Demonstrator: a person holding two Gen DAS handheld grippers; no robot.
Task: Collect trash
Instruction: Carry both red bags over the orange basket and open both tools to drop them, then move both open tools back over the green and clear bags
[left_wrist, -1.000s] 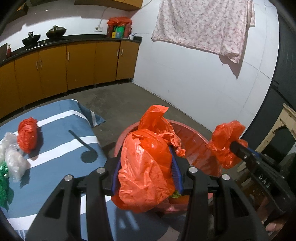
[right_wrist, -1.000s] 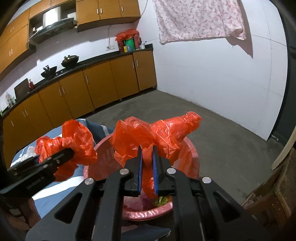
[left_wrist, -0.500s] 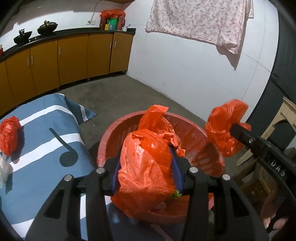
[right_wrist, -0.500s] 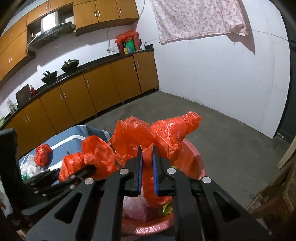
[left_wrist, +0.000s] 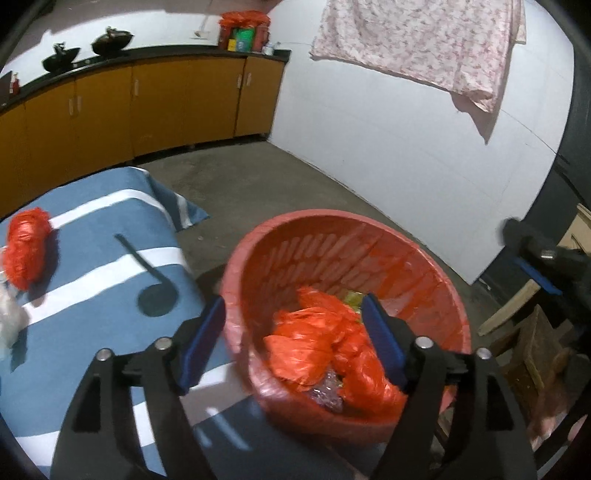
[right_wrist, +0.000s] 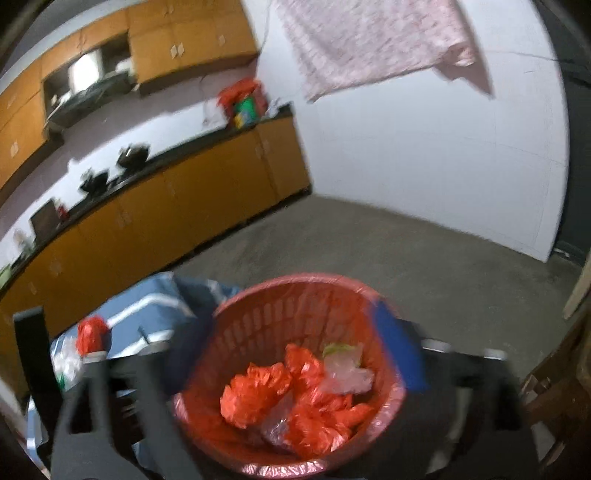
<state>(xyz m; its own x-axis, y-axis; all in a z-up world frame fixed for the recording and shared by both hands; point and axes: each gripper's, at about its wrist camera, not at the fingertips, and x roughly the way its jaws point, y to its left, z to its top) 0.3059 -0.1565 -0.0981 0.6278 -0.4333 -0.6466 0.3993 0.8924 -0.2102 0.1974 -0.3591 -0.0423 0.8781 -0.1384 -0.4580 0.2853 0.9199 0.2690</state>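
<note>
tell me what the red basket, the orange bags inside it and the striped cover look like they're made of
Round red slotted basket: looks like moulded plastic, semi-matte, with rows of regular slots in its wall. Crumpled orange bags: thin plastic film, glossy, with sharp creases and bright highlights. Blue cover with white stripes: probably woven fabric, matte, since its corner drapes in soft folds over the edge.

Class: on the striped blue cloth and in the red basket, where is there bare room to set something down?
Free: the blue cloth between the orange bag at its left edge and the red basket. Crowded: the basket's bottom, filled with orange bags, and the cloth's left edge.
</note>
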